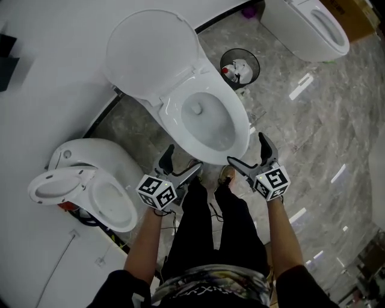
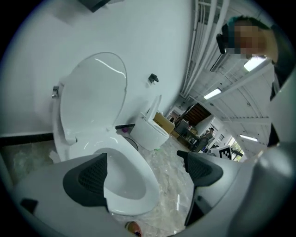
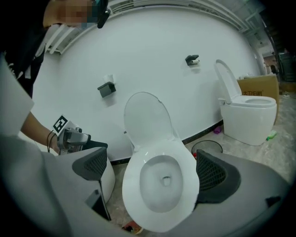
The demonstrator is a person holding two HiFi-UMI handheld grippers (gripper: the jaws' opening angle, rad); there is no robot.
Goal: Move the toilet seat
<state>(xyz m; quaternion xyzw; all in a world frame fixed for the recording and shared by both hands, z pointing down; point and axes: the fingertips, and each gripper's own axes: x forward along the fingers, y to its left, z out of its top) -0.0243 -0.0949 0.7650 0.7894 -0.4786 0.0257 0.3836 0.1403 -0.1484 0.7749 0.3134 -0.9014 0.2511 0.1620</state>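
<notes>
A white toilet [image 1: 207, 123] stands against the wall with its lid [image 1: 150, 54] raised and its seat ring [image 3: 159, 183] lying down on the bowl. My left gripper [image 1: 179, 163] is open, just off the bowl's front left rim, holding nothing. My right gripper [image 1: 248, 151] is also open, at the bowl's front right rim, empty. In the right gripper view the bowl fills the space between the pads [image 3: 210, 173]. In the left gripper view the seat [image 2: 127, 185] lies beside the left pad [image 2: 90, 178].
A second toilet [image 1: 90, 186] stands close on the left, a third [image 1: 313, 27] at the back right. A small black waste bin [image 1: 239, 67] sits beside the middle toilet. A cardboard box [image 1: 355, 15] is in the far right corner. The person's legs [image 1: 216, 228] stand before the bowl.
</notes>
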